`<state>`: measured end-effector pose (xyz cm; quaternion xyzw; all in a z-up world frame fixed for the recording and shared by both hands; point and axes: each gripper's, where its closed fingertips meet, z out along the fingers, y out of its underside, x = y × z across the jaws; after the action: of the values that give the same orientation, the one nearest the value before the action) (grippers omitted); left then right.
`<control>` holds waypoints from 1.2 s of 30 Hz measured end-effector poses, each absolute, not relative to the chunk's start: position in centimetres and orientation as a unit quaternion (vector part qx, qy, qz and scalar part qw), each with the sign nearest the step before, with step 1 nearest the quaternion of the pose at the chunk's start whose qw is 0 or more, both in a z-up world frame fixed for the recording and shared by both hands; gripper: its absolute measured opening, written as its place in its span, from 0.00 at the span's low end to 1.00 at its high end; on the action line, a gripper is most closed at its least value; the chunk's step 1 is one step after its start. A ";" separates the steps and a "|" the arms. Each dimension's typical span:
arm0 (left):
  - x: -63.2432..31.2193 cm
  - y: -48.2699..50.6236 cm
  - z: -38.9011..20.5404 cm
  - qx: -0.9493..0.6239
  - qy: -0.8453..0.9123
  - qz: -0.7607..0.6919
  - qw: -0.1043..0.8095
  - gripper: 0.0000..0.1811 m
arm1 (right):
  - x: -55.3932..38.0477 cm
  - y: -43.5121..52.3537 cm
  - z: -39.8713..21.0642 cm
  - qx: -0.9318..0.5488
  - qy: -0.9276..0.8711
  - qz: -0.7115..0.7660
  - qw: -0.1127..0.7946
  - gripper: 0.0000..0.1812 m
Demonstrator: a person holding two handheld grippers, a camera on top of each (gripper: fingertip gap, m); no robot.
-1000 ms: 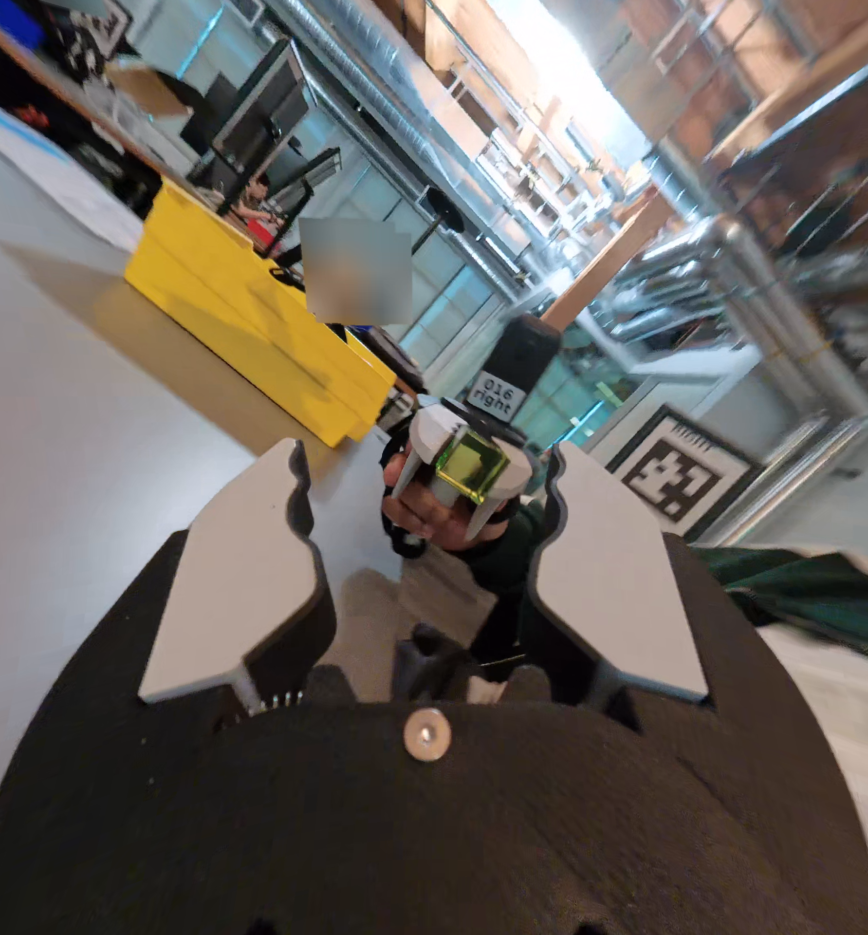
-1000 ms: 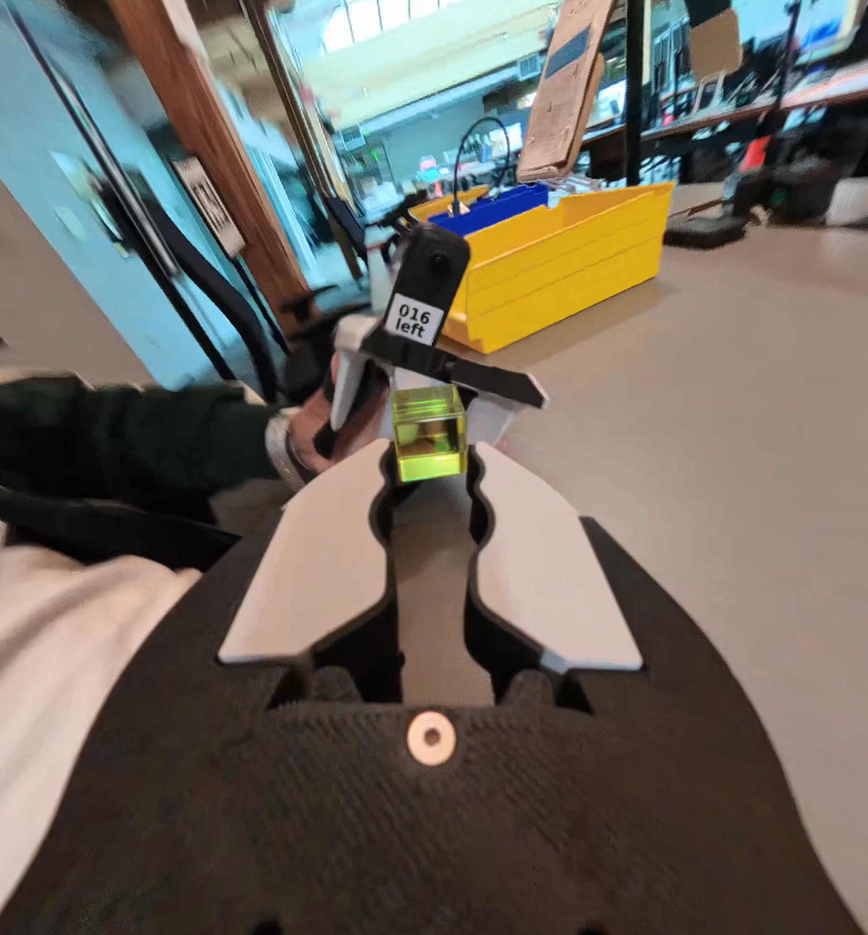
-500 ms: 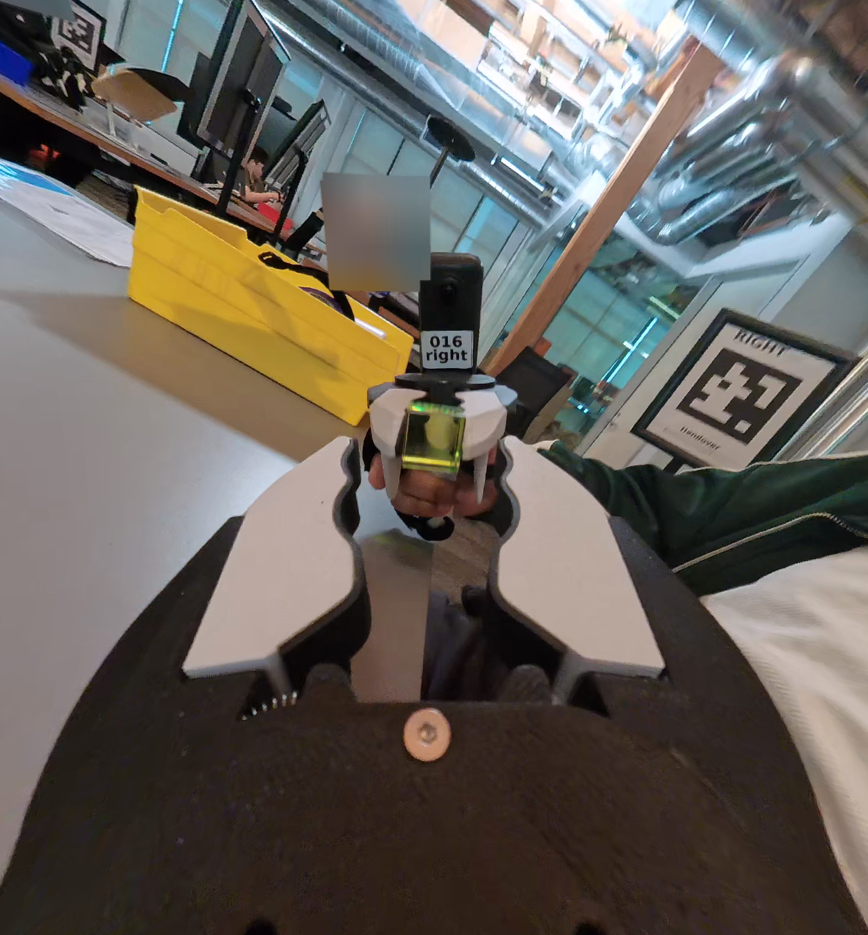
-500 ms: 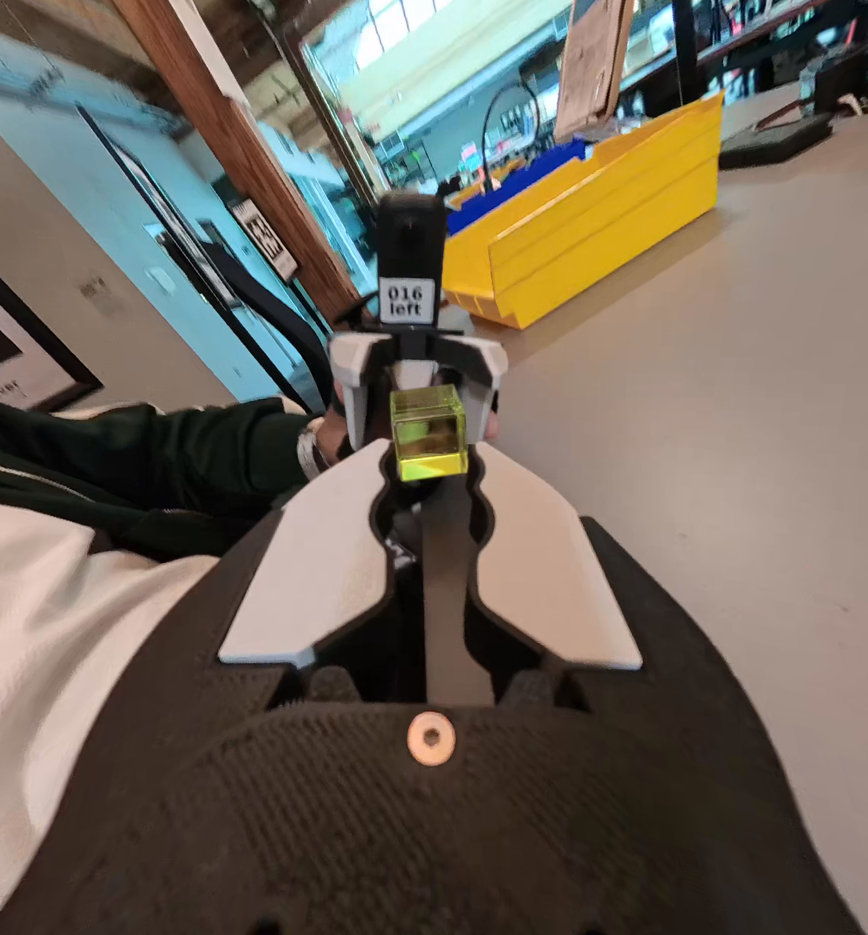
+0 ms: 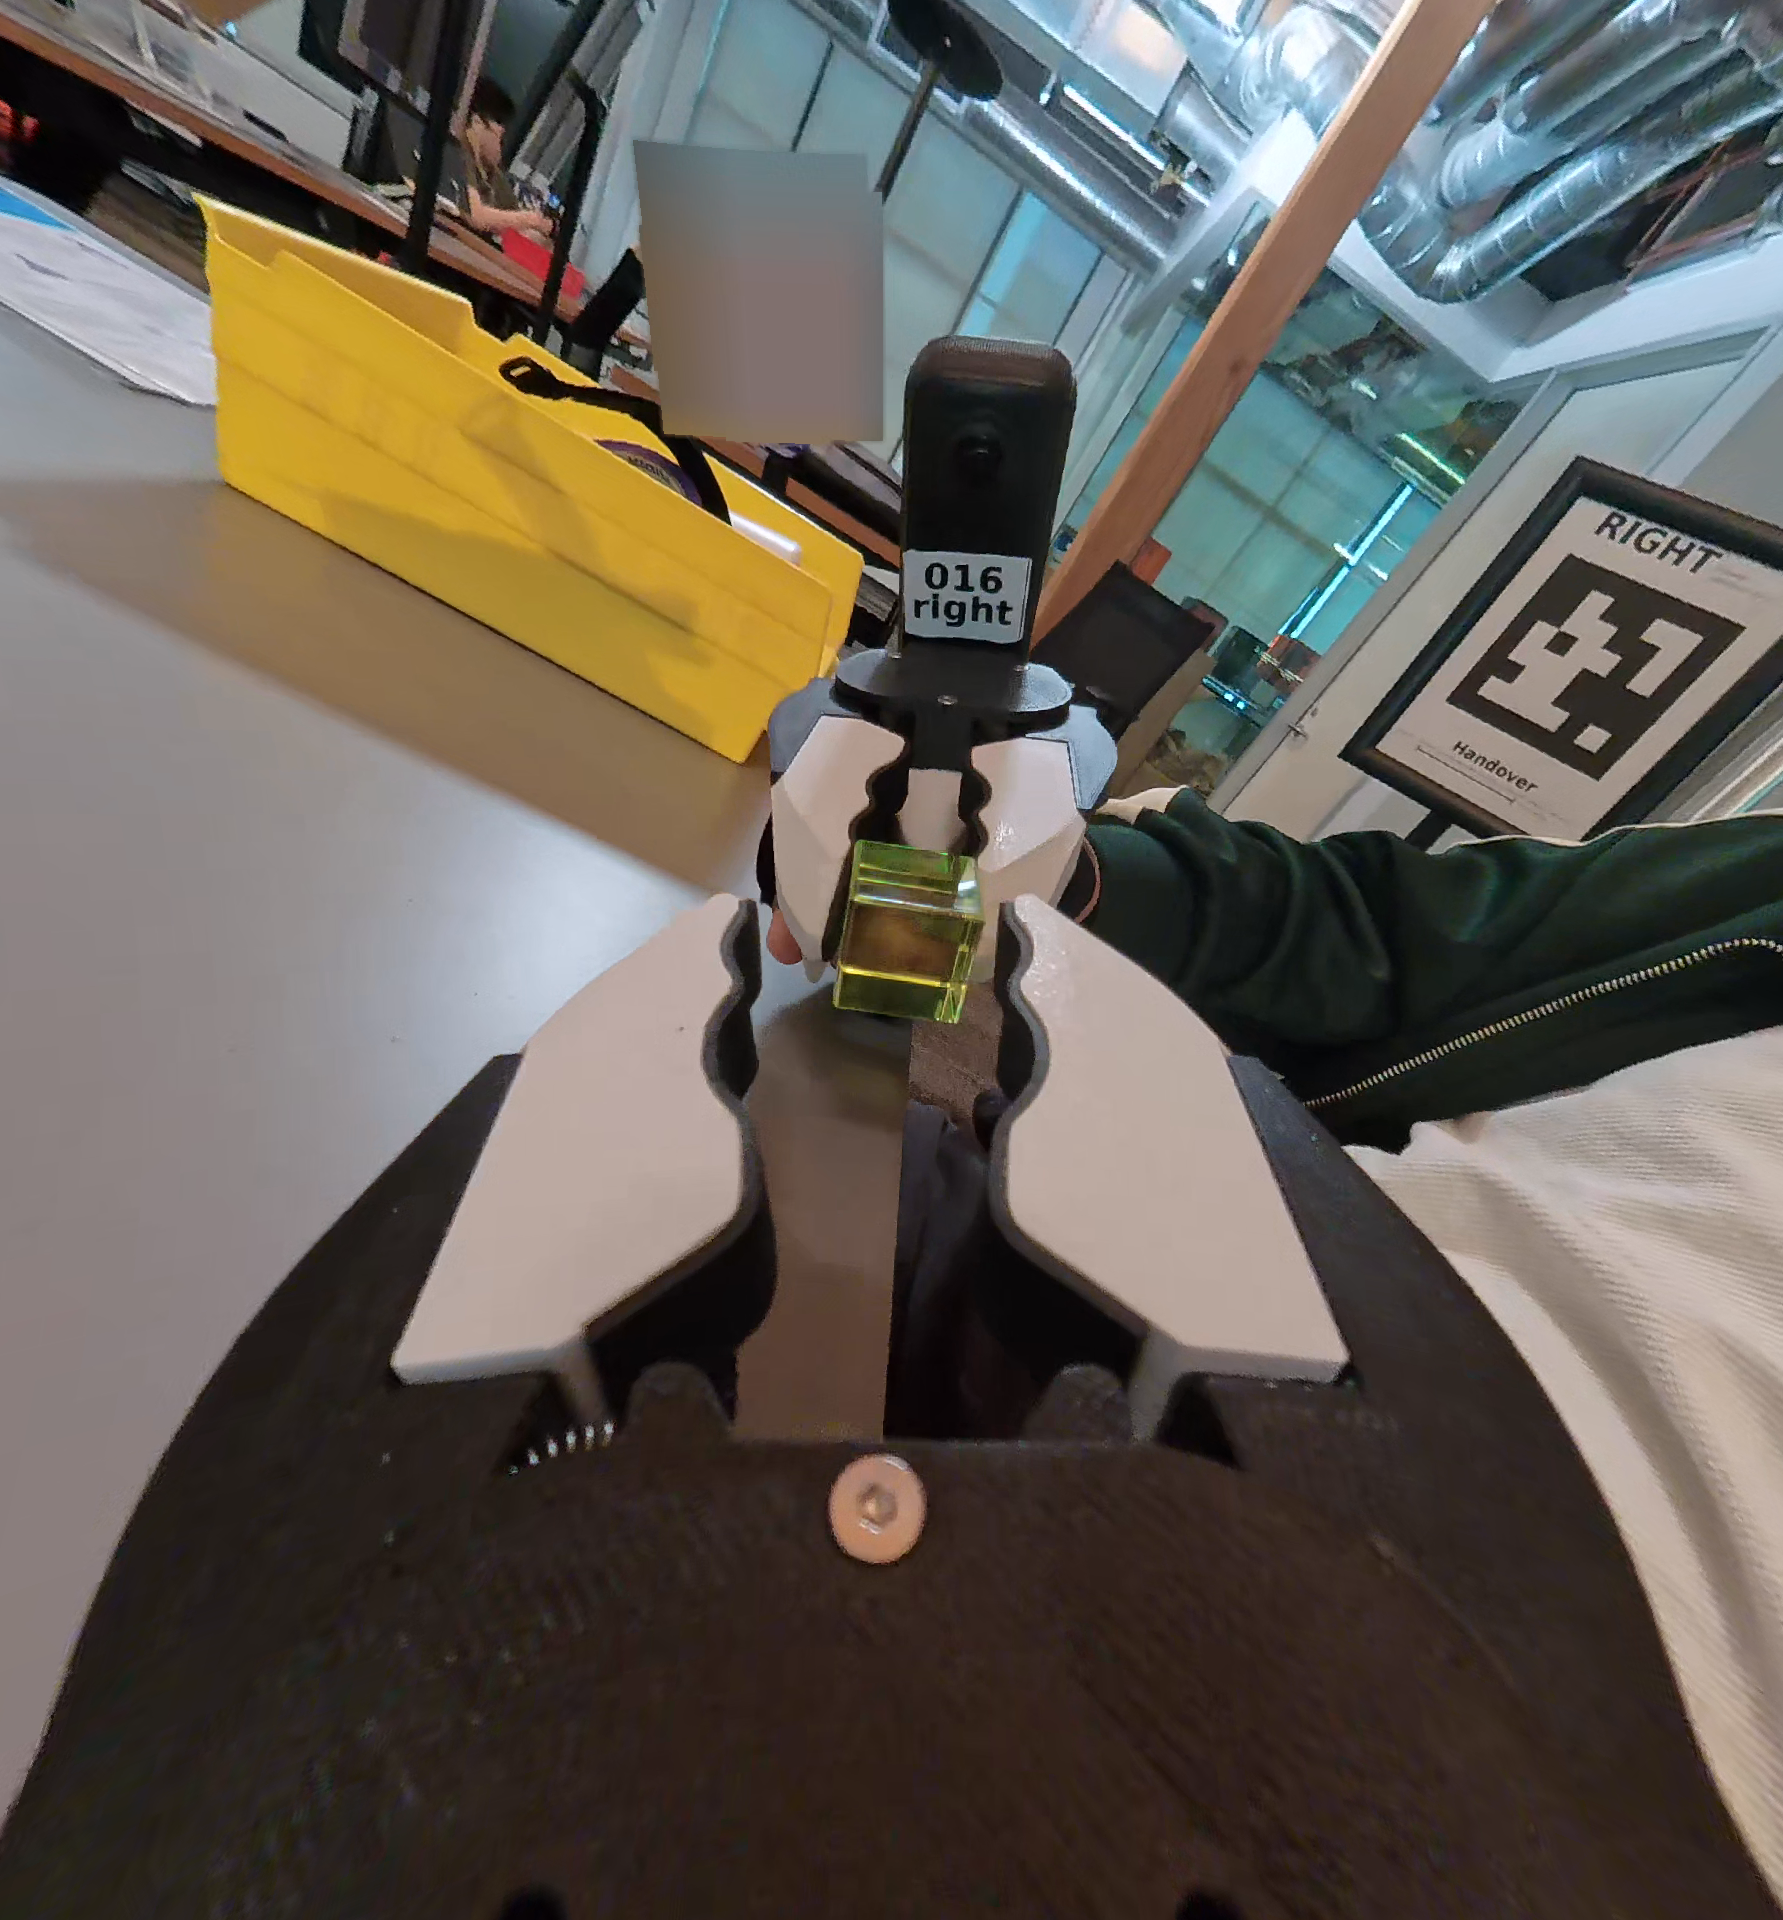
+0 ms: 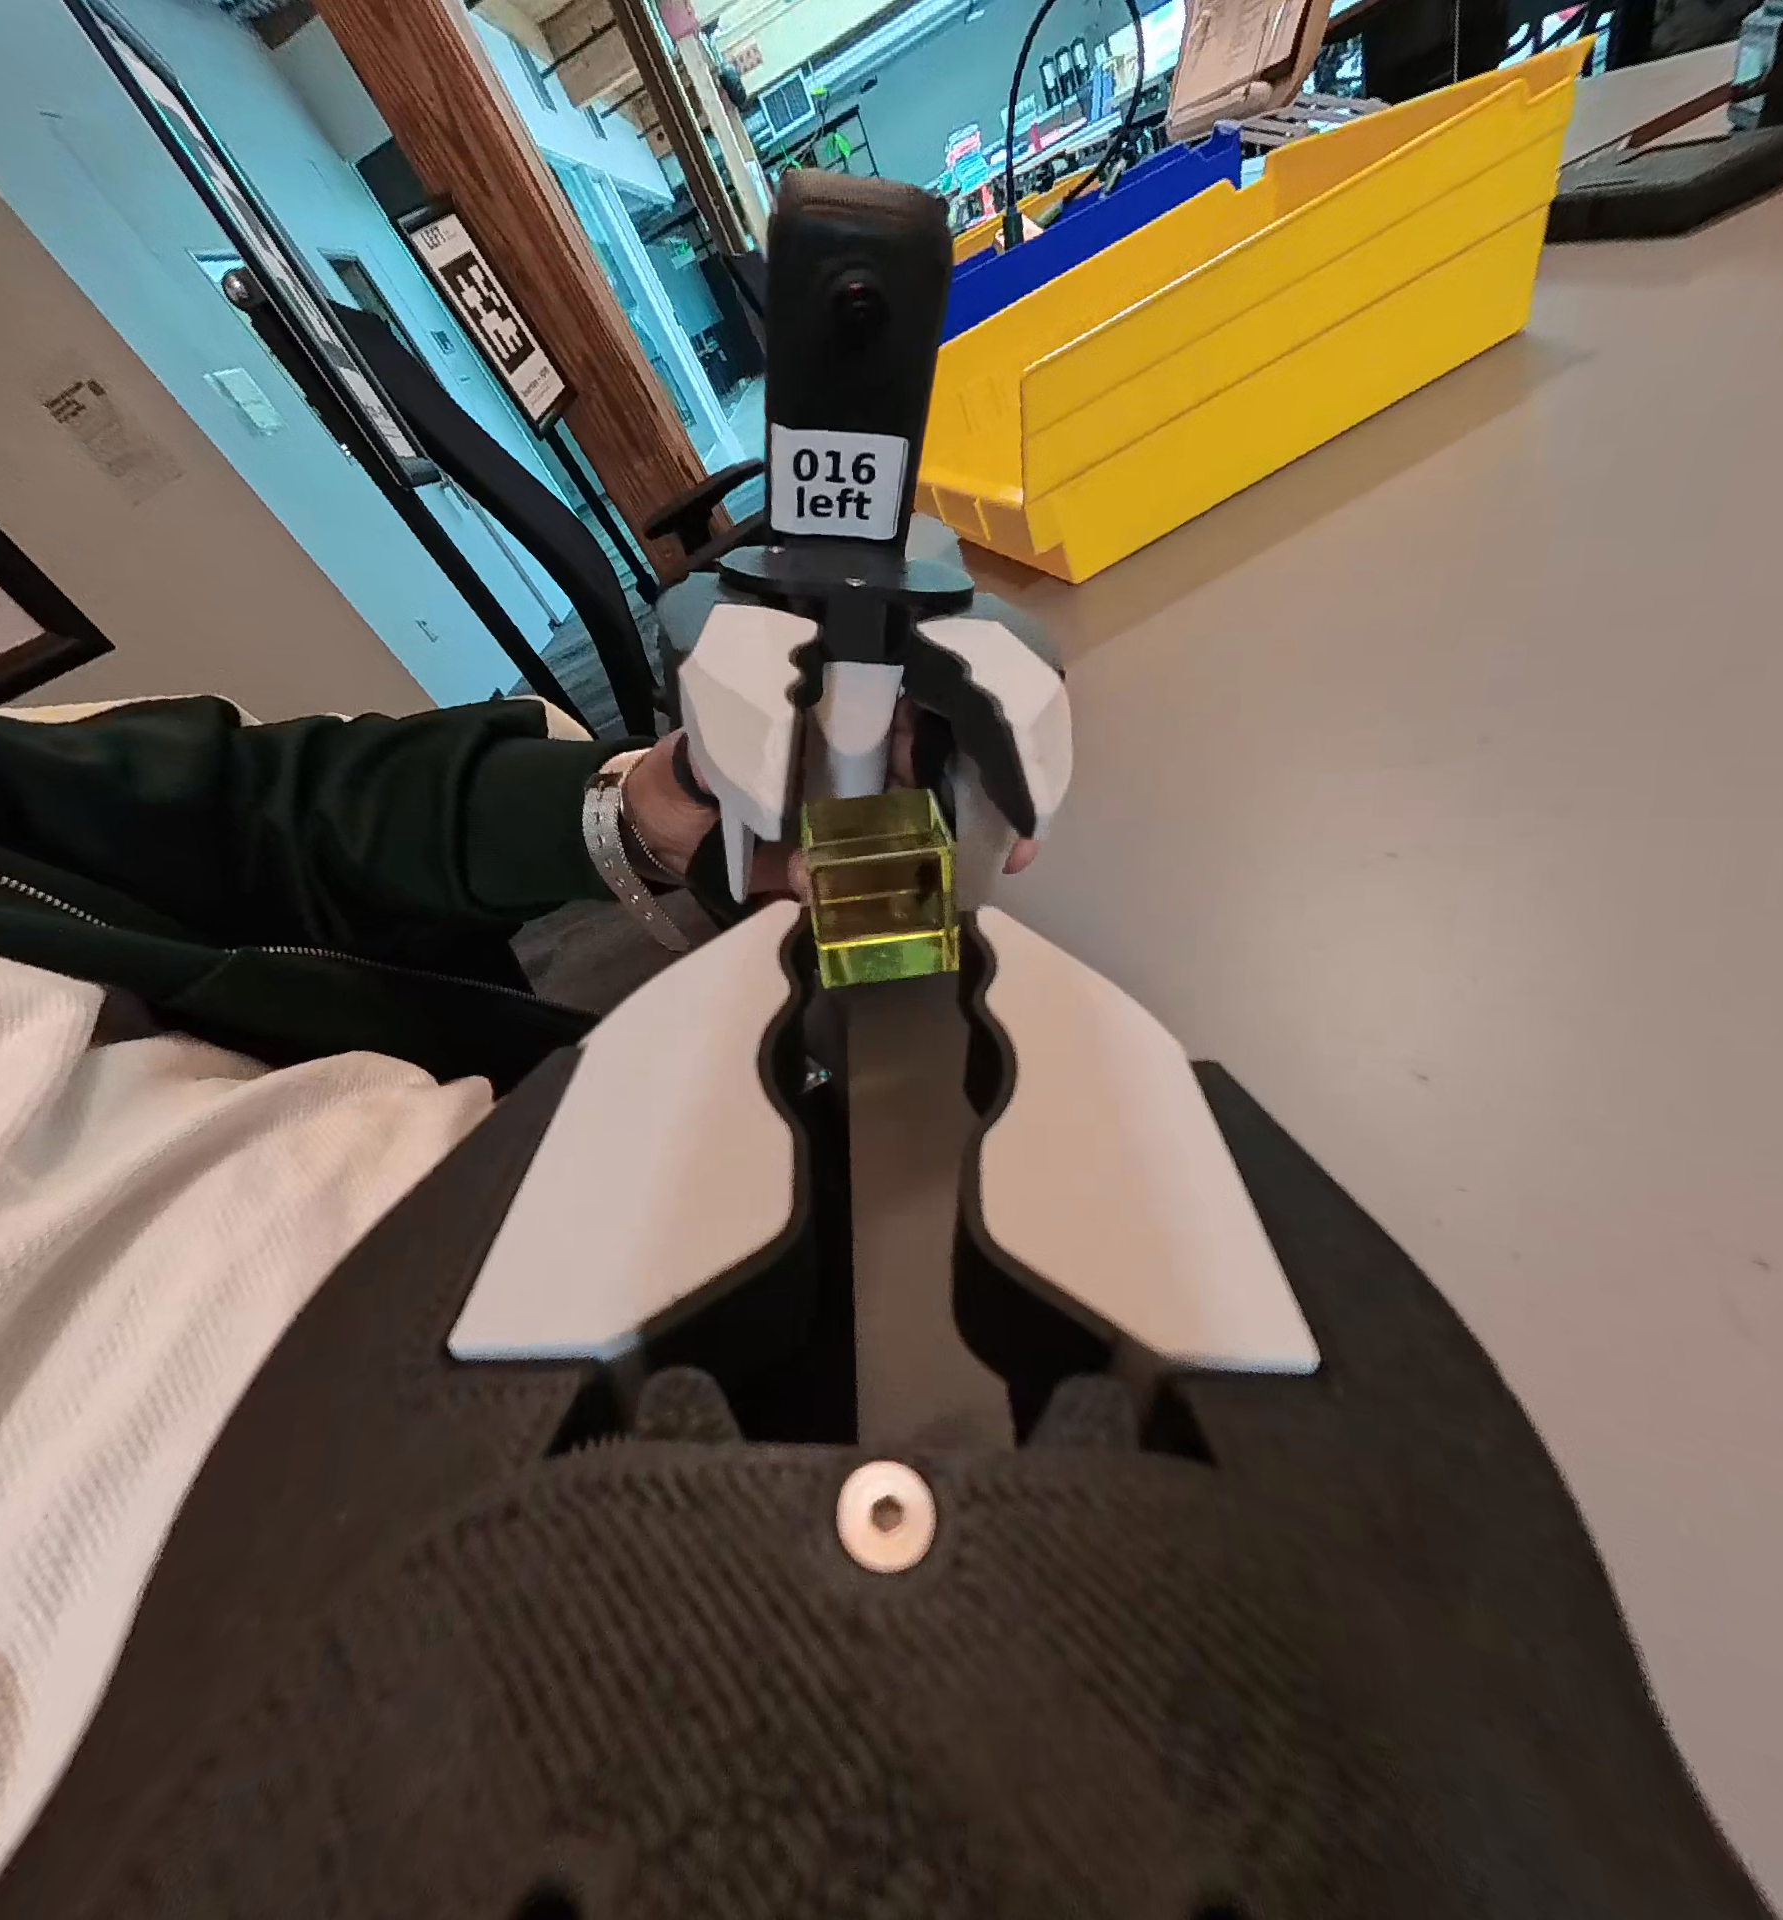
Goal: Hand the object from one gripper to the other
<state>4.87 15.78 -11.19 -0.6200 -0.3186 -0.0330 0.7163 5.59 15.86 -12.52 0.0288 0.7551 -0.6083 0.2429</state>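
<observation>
Left wrist view: the left gripper point(image 5: 876, 925) stands released, its two white fingers point(image 5: 617, 1122) spread wider than the translucent yellow-green cube point(image 5: 908, 945). The cube sits at the mouth between the fingertips, clear gap on both sides, no contact visible. It is gripped from behind by the right gripper point(image 5: 913, 935), which faces this camera head-on.

Right wrist view: the right gripper point(image 6: 882, 935) is clenched on the cube point(image 6: 882, 899), fingertips pressing its left and right faces. The cube is held in the air above the grey worktop point(image 6: 1438, 883), near its edge. The left gripper point(image 6: 866, 831) is seen opposite, fingers flanking the far part of the cube.

Step in hand (judgement): pre-transfer alignment; giver holds, receiver open and lined up. Handover not yet made.

Next move calls for: left gripper a little further forward so the pads cover the cube's side faces, then close squarely. Right gripper lets go only once the left has hold. The smooth cube may slip if pinched at an edge.

View differences:
- Left view shows the receiving gap and clearances; the right view cannot show these well.
- Right view shows the giver's finger contact on the cube.
- Yellow plastic bin point(image 5: 471, 520) on the worktop appears in both; a blue bin point(image 6: 1105, 229) behind it only in the right view.
</observation>
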 end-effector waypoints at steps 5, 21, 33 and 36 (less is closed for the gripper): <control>4.9 15.9 -11.5 -0.623 -0.324 -0.044 0.711 0.22 | 5.7 15.8 -12.6 0.029 0.757 -0.607 0.239 0.15; 5.4 16.4 -11.6 -0.633 -0.332 -0.071 0.695 0.14 | 5.4 15.9 -11.9 0.027 0.746 -0.628 0.220 0.15; 6.5 16.1 -10.4 -0.499 -0.359 -0.325 0.719 0.14 | 6.0 16.8 -9.9 -0.194 0.706 -0.680 -0.038 0.38; 7.0 16.6 -10.6 -0.508 -0.358 -0.341 0.705 0.14 | 6.7 16.6 -10.6 -0.221 0.712 -0.665 -0.049 0.27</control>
<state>7.05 16.64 -10.64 -0.5083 -0.3581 -0.3414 0.7049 6.70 16.62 -10.57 -0.2211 0.7117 -0.6650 -0.0489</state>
